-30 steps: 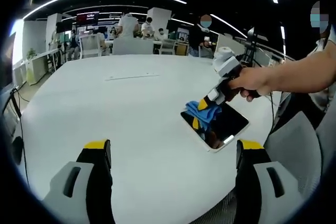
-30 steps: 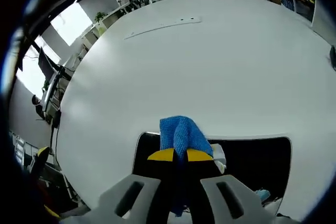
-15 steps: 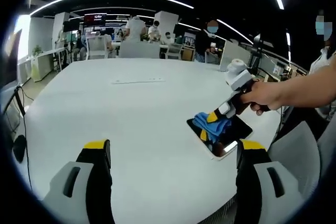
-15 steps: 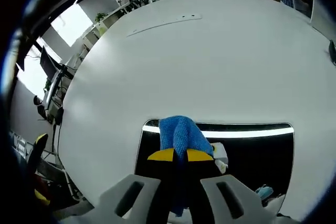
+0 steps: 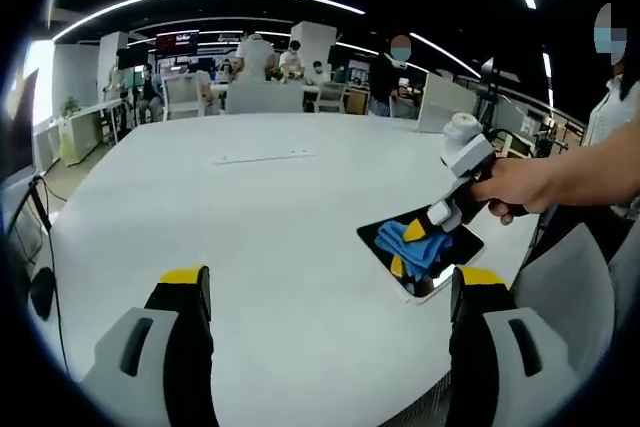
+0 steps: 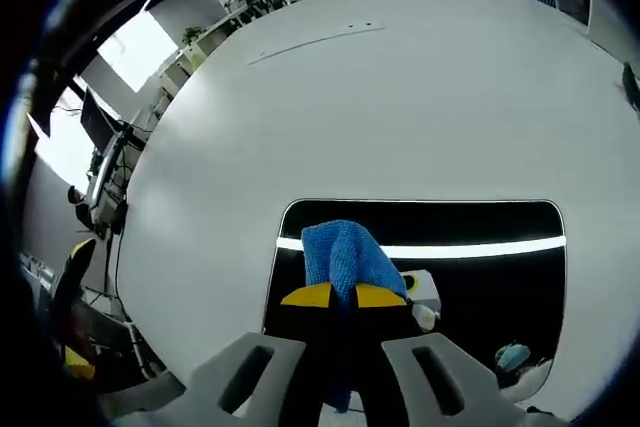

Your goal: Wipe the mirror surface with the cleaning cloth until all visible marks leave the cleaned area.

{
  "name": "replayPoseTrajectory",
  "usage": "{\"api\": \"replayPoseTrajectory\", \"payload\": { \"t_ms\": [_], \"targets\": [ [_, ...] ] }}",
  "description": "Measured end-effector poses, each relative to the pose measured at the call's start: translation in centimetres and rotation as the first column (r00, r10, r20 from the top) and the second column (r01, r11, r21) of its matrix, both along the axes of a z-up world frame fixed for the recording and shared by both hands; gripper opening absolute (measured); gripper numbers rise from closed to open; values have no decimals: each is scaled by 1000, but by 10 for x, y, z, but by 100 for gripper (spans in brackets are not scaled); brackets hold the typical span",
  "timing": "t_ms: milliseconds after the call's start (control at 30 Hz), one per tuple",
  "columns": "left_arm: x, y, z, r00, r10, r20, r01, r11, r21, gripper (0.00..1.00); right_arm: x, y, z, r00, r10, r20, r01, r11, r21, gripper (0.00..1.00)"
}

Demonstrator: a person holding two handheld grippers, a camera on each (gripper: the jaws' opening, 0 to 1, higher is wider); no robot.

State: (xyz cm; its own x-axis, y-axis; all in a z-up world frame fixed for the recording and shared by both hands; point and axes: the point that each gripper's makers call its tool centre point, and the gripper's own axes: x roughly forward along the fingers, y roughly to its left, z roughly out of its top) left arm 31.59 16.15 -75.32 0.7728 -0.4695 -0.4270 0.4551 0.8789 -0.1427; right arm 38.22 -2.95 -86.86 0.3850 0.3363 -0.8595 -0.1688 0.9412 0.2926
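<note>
Wiping in hand: right gripper (image 6: 335, 296), jaws clamped on the blue cloth (image 6: 342, 257), presses it on the mirror (image 6: 480, 277) near the table's (image 5: 250, 227) edge. Left gripper (image 5: 330, 292) gapes empty. Next stroke should cover the unwiped glass.

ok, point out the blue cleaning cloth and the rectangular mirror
blue cleaning cloth (image 6: 340, 257), right gripper view, its bunched top
rectangular mirror (image 6: 480, 222), right gripper view, bare dark glass

Office scene beyond the task
A round white worktop (image 5: 250, 207) fills the foreground; white chairs (image 5: 180, 87) and standing people (image 5: 385, 72) lie beyond its far edge.
</note>
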Motion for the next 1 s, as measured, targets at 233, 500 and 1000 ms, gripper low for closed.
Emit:
{"api": "replayPoseTrajectory", "payload": {
  "t_ms": [233,500,1000],
  "targets": [
    [-4,-1,-2,1000,-2,-4,2,1000,4,99,-13,1,1,1000,6,0,-6,1000,4,0],
    [-6,-5,-2,1000,1,0,-1,1000,3,99,-26,1,2,1000,6,-2,-6,1000,12,0],
    [-11,-8,-1,1000,-10,12,10,1000,11,99,-48,3,1,1000,10,-14,-10,1000,27,0]
  ]
}}
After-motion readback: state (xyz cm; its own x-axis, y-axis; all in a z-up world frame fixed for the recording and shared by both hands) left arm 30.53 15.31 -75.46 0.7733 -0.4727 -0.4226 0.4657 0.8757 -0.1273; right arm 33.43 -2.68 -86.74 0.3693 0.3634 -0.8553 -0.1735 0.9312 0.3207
